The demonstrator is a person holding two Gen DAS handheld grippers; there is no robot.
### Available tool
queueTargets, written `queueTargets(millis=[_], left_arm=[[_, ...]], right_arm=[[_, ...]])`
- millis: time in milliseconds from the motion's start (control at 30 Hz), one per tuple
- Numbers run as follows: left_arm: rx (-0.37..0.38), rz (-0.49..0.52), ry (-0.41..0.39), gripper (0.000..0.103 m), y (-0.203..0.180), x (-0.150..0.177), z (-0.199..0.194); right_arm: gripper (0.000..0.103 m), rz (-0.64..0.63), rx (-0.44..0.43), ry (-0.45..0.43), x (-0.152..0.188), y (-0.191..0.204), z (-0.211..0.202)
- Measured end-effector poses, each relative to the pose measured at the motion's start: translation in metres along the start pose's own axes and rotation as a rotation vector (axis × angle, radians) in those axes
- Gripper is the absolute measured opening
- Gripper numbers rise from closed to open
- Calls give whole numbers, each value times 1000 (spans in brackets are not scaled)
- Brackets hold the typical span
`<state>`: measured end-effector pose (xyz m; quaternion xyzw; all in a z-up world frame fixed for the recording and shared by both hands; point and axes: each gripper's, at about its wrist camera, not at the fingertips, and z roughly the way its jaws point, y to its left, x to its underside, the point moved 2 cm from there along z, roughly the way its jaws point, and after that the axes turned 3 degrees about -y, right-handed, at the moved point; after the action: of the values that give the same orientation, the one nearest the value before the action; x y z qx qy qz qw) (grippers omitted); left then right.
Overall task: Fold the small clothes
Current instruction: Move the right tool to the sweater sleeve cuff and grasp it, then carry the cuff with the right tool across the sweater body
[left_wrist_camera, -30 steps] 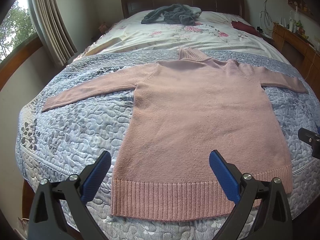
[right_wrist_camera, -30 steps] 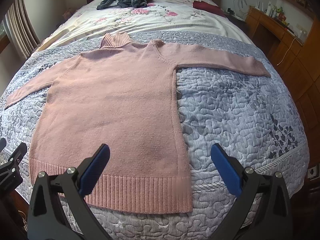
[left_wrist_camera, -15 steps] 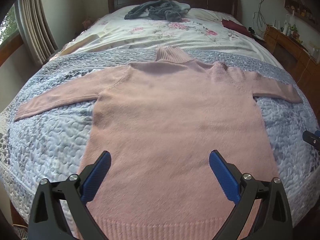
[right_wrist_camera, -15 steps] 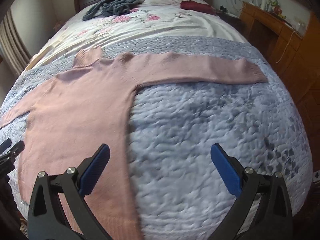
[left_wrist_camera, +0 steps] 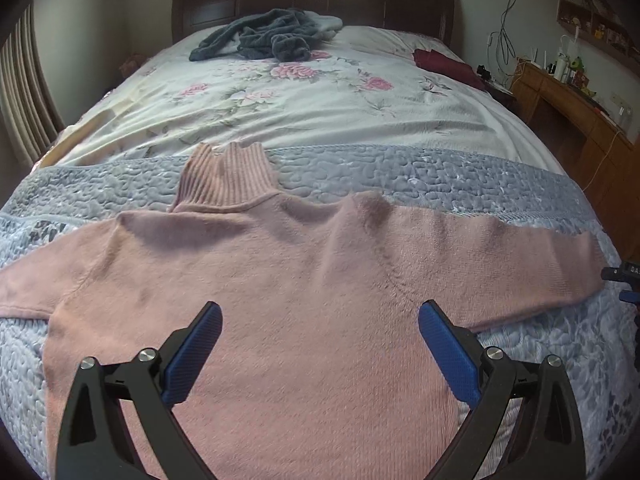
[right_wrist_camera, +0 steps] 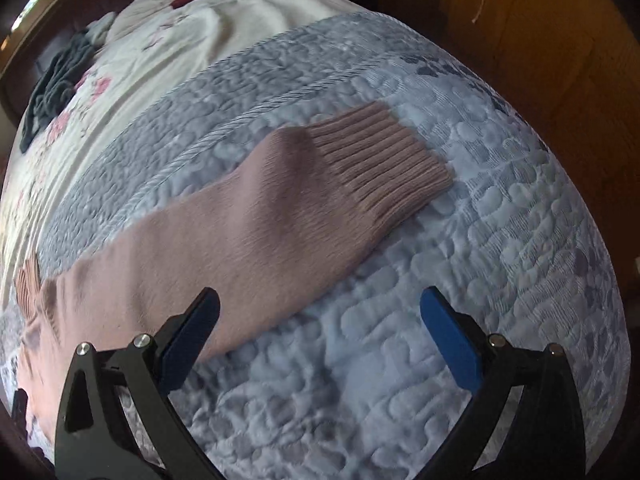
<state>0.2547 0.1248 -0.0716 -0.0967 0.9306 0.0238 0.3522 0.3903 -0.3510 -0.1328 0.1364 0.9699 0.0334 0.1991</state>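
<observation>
Pink sweater (left_wrist_camera: pixel 304 312) lies flat on the grey quilt (right_wrist_camera: pixel 440 360), not folded yet, and both claws, left gripper (left_wrist_camera: pixel 320 344) and right gripper (right_wrist_camera: pixel 320 336), hang wide open holding nothing, so next the right one should pinch the sleeve cuff (right_wrist_camera: pixel 380 160).

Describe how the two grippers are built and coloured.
Left gripper and right gripper look alike: two black angular fingers with triangular cut-outs and silver bolt heads, each tipped with a flat blue textured pad. No cables, markings or sleeves show.
</observation>
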Motion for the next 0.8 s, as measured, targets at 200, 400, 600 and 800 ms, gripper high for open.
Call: queueTargets(millis=[200, 400, 600, 800], left_arm=[[-17, 23, 26, 99, -8, -2, 29], [-31, 16, 44, 99, 0, 6, 35], [-47, 18, 38, 99, 14, 9, 29], [-55, 20, 45, 99, 30, 15, 25]], right_arm=[[77, 105, -88, 43, -12, -21, 28], [24, 164, -116, -2, -19, -28, 28], [6, 181, -229, -61, -23, -33, 3], [6, 175, -131, 1, -16, -42, 9]])
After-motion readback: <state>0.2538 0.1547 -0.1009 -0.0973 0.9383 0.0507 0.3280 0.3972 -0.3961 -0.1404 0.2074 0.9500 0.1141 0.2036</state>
